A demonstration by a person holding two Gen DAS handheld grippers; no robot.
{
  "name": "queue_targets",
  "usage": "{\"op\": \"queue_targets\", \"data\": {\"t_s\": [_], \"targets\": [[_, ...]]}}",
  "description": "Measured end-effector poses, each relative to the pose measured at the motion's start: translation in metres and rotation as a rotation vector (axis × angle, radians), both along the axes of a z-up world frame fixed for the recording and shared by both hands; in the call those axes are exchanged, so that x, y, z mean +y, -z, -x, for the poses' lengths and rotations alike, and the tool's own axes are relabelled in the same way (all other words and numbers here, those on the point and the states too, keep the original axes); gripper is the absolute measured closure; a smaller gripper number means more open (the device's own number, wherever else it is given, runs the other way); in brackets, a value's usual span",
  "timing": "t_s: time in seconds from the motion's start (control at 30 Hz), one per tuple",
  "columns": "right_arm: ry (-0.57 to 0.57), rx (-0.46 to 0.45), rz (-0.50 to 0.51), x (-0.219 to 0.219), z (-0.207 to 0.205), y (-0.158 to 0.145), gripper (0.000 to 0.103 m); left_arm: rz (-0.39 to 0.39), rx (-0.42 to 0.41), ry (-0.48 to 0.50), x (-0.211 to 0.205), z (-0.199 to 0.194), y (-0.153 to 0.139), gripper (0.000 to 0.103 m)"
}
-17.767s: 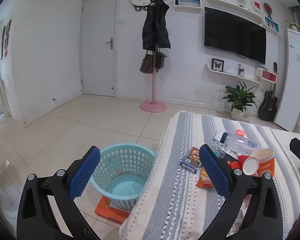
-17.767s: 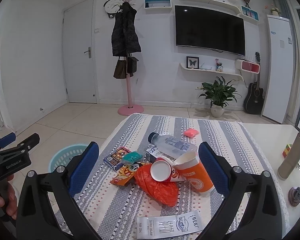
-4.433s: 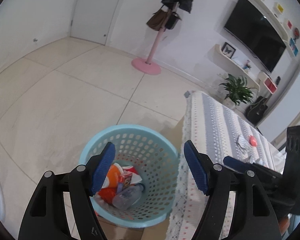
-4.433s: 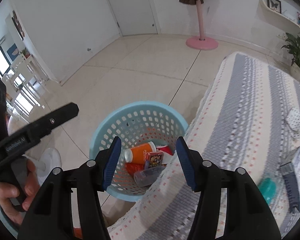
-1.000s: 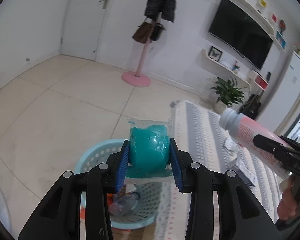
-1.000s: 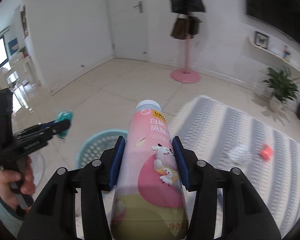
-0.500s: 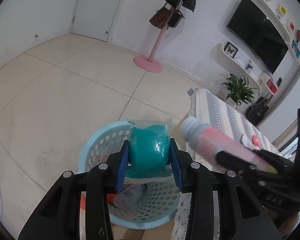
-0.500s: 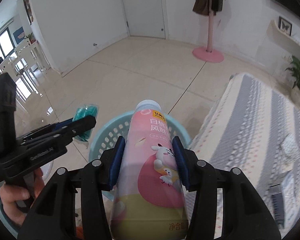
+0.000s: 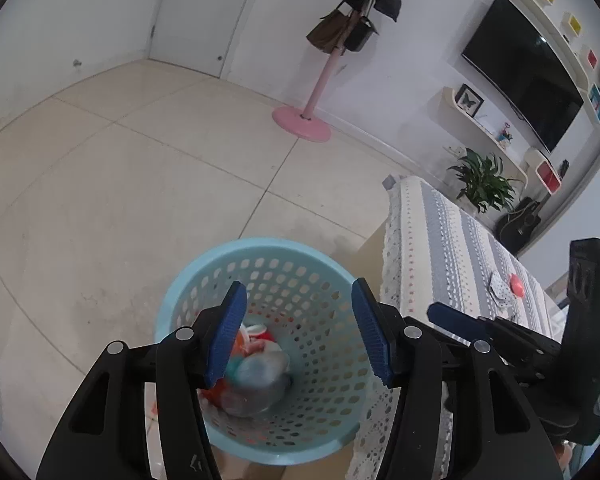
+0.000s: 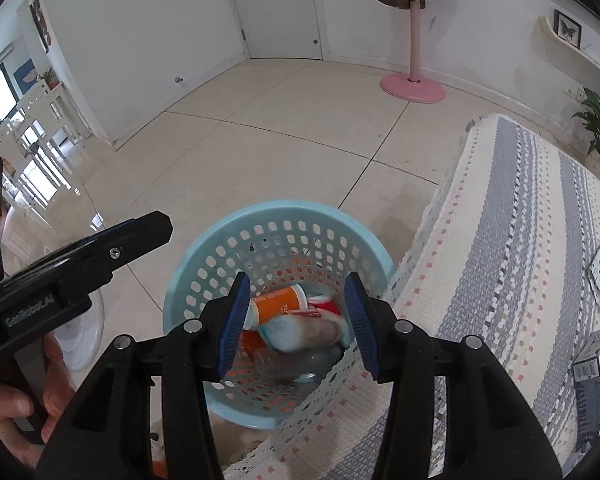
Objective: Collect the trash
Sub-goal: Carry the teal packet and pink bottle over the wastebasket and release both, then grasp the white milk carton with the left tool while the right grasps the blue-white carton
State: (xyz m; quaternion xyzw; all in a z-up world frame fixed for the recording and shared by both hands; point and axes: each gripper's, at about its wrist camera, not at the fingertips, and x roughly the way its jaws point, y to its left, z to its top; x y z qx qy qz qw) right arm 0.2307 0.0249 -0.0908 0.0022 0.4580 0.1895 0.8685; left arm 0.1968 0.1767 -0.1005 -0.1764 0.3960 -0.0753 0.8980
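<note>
We hold both grippers over the basket point(image 9: 260, 252): the left gripper point(image 9: 300, 332) is opening with nothing between its jaws, the right gripper point(image 10: 296, 320) is spread and empty. The trash point(image 10: 296, 328) lies inside the basket.

The basket point(image 10: 278, 216) was pale blue, pierced all over with small holes. Inside it lay an orange cup point(image 10: 278, 306) with white lettering, a blurred white and teal packet point(image 10: 286, 332) and a clear bottle point(image 10: 296, 360). To the right, the tablecloth point(image 10: 500, 240) was cream with grey stripes and rows of small pink dashes. The floor point(image 9: 140, 180) was glossy beige tile. Far off, the coat stand point(image 9: 312, 108) was pink, against white walls. Both grippers were black with blue pads point(image 9: 228, 336).
</note>
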Motion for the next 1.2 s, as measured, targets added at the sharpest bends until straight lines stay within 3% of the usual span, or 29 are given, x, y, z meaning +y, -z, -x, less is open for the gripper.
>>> {"op": "queue_targets", "data": {"t_s": [0.1,0.33,0.63,0.83,0.97,1.03,1.2], "targets": [[0.012,0.008,-0.003,-0.007,0.000,0.002,0.057,0.008,0.022,-0.006,0.000,-0.002,0.005,0.050],[0.036,-0.008,-0.021,-0.027,0.009,-0.011,0.057,-0.003,-0.018,0.017,-0.009,0.007,-0.006,0.050],[0.119,-0.089,-0.054,-0.085,0.041,-0.055,0.057,-0.055,-0.125,0.145,-0.054,0.035,-0.035,0.050],[0.172,-0.162,-0.027,-0.138,0.081,-0.089,0.057,-0.003,-0.168,0.300,-0.110,0.062,-0.055,0.043],[0.260,-0.196,-0.024,-0.193,0.115,-0.107,0.056,0.043,-0.154,0.479,-0.164,0.093,-0.062,0.039],[0.315,-0.206,-0.028,-0.222,0.133,-0.111,0.054,0.018,-0.160,0.545,-0.193,0.109,-0.063,0.033],[0.426,-0.189,-0.052,-0.290,0.168,-0.107,0.053,-0.062,-0.143,0.739,-0.269,0.150,-0.046,0.032]]}}
